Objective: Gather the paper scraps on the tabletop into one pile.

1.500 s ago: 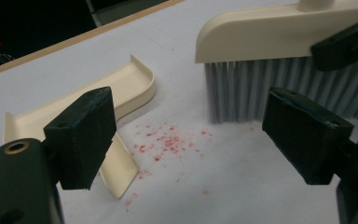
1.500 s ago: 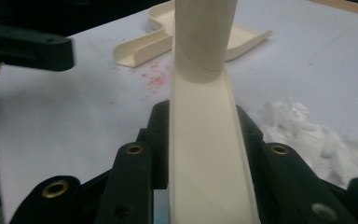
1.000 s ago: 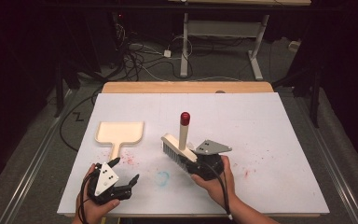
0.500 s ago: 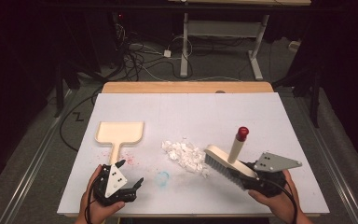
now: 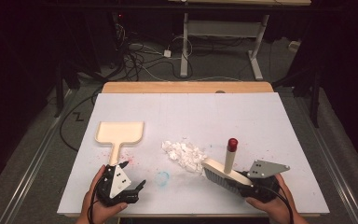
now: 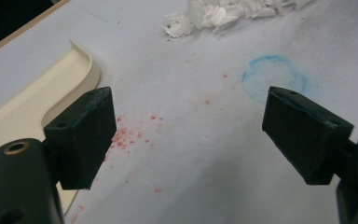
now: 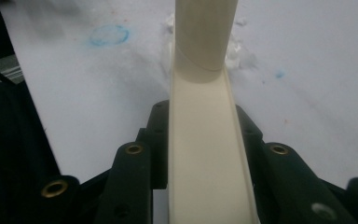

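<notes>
Nearest the person, the right tool (image 5: pixel 256 185) had swung out to the right side of the table (image 5: pixel 261 116) over the last second and then eased back a little toward the middle. A second earlier it stood near the centre with the brush head over the spot where the scraps now lay; half a second ago it was farther right than at this moment. The white paper scraps (image 5: pixel 185 154), which the brush had hidden a second before, lay in a loose heap in the open. I judged this a sweeping stroke in progress, the brush being reset on the right of the pile to push it left toward the dustpan.

The right tool was pinching the cream brush (image 5: pixel 223 173) by its back, jaws pressed tight on either side of it in the right gripper view (image 7: pixel 205 154). The bristle end sat just beside the right edge of the heap, and the red-capped handle stood up.

The left tool (image 5: pixel 121 184) had barely shifted. Its jaws were spread wide with nothing between them, only bare table and a blue ring mark (image 6: pixel 274 77).

Farther off, the cream dustpan (image 5: pixel 120 133) lay flat with its handle pointing at the left tool, ungrasped, well left of the scraps.
</notes>
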### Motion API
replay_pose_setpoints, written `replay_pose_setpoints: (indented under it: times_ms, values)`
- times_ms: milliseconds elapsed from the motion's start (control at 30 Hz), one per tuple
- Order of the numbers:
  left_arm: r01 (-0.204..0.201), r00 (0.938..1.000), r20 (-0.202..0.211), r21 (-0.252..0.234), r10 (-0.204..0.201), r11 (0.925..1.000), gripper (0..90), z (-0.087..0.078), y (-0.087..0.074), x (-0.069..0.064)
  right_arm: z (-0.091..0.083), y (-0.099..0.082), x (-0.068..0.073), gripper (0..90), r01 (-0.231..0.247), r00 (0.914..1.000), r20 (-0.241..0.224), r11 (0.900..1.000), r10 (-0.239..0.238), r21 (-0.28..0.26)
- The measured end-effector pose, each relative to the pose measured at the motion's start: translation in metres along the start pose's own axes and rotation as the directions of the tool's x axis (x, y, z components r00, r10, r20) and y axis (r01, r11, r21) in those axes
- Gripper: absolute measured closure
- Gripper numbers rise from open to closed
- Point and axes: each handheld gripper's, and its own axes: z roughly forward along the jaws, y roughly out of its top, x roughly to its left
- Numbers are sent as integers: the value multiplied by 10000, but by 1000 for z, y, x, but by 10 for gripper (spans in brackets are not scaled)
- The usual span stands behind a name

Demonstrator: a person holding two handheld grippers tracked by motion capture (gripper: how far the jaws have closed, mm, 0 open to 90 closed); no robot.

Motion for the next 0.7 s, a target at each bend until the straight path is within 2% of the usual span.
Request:
replay_pose_setpoints:
  times_ms: [67,300,367,433,533,700]
  values:
    - [30,10000,39,5,-30,10000,166,0,0,1,9,6,0,679,225,9997,98,9997,-224,-86]
    - [38,10000,79,20,-38,10000,166,1,0,1,37,29,1,678,397,9991,165,9978,-389,-530]
    - [30,10000,89,31,-30,10000,166,1,0,1,43,34,2,679,574,9983,168,9963,-564,-647]
    - [24,9999,107,31,-24,10000,166,1,-1,1,46,36,3,678,550,9985,-3,9962,-551,-669]
    - [69,9999,91,2,-69,10000,166,0,-1,1,40,38,6,678,696,9976,10,9947,-697,-757]
    - [128,9999,18,11,-128,9999,166,0,-1,2,18,45,1,677,693,9974,279,9848,-657,-1594]
